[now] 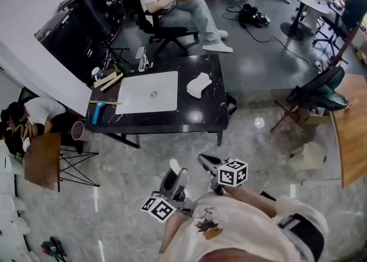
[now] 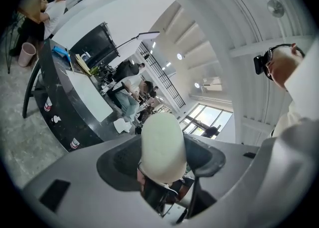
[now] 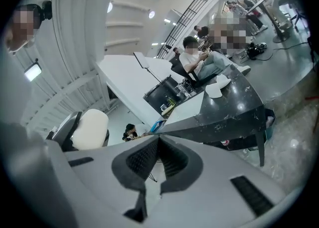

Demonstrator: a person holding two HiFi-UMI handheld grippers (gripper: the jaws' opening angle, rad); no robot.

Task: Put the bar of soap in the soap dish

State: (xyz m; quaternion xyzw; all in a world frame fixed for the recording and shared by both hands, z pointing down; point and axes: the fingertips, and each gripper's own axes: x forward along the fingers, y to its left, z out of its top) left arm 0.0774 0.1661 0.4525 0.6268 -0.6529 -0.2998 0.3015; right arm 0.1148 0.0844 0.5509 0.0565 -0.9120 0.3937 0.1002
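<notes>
Your left tool (image 2: 163, 164) pinches the bar of soap (image 2: 160, 142), a smooth, creamy-white rounded oval, well short of the worktop (image 1: 200, 114). It looks slippery, so carry it there level with a steady squeeze. Your right tool (image 3: 157, 158), equally short of the worktop, is pressed together on nothing.

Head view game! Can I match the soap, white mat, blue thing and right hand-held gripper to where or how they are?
1 bar of soap
2 white mat
3 blue tool
4 right hand-held gripper

A shut, empty
B left edge of the black table
C in the left hand-held gripper
D middle of that table

Pairs: 1-C, 2-D, 3-B, 4-A
</notes>
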